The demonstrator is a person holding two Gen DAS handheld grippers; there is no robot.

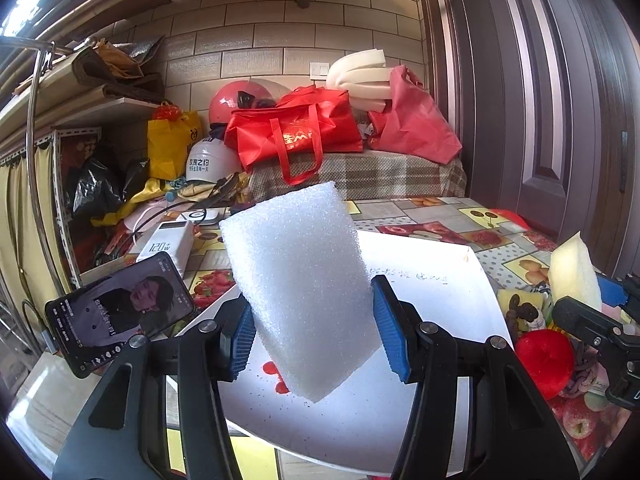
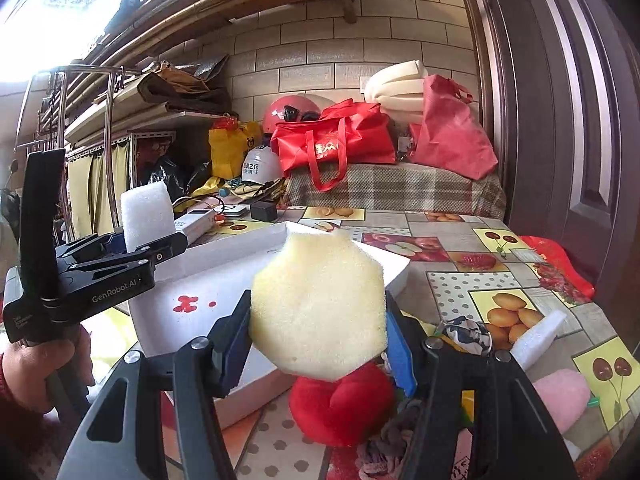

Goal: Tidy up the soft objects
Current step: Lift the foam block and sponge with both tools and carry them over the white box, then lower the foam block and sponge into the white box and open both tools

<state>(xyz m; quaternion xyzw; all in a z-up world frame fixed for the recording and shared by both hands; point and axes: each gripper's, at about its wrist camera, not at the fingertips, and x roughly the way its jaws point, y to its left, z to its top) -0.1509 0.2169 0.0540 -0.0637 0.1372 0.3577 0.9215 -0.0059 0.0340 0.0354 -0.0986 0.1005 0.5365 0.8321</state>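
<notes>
Left gripper point(image 1: 314, 334) clamped white foam block point(image 1: 298, 280) above white tray point(image 1: 436, 280). Right gripper point(image 2: 318, 344) clamped yellow sponge point(image 2: 320, 308) beside tray. Only left view showed phone point(image 1: 120, 312); only right view showed pink plush point(image 2: 562, 398), hand point(image 2: 44, 368).

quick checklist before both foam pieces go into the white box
1. Left gripper clamped on white foam block: ok.
2. Right gripper clamped on yellow sponge: ok.
3. White box open, with bare floor for both: ok.
4. White foam block over the box: ok.
5. Yellow sponge over the box: cannot tell; it looks near the box's corner.
6. Red stains on box floor dry: cannot tell.
</notes>
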